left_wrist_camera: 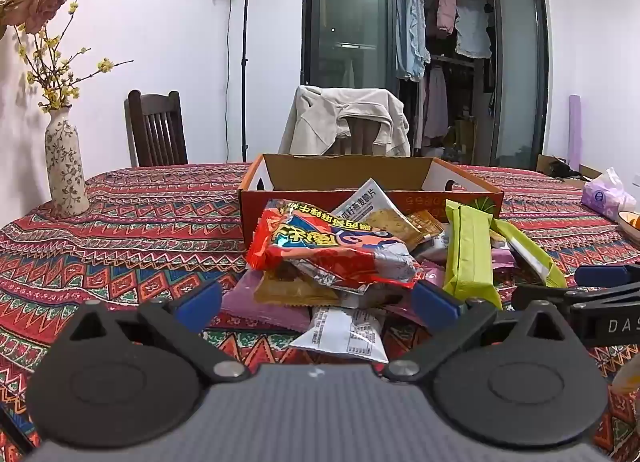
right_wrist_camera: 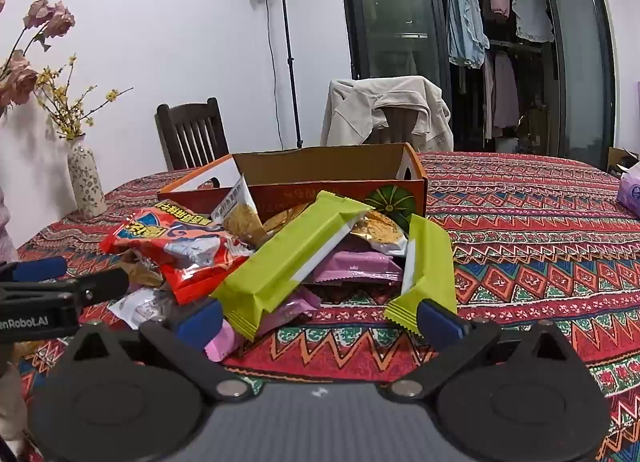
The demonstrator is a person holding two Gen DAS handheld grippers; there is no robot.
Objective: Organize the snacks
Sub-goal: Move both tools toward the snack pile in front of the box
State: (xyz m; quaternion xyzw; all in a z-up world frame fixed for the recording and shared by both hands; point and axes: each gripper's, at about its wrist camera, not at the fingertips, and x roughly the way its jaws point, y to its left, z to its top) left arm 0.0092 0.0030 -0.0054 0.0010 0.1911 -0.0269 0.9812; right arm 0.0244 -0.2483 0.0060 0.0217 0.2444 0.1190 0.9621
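The snack pile lies just ahead of the left gripper and right gripper, both spread wide, gripping nothing.

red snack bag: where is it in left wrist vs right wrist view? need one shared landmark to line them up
Left wrist: the red snack bag sits centre frame, on top of the snack pile, just ahead of the open left gripper.
Right wrist: the red snack bag lies left of centre, left of the long green packet.
Shared landmark: the open cardboard box right behind the pile.
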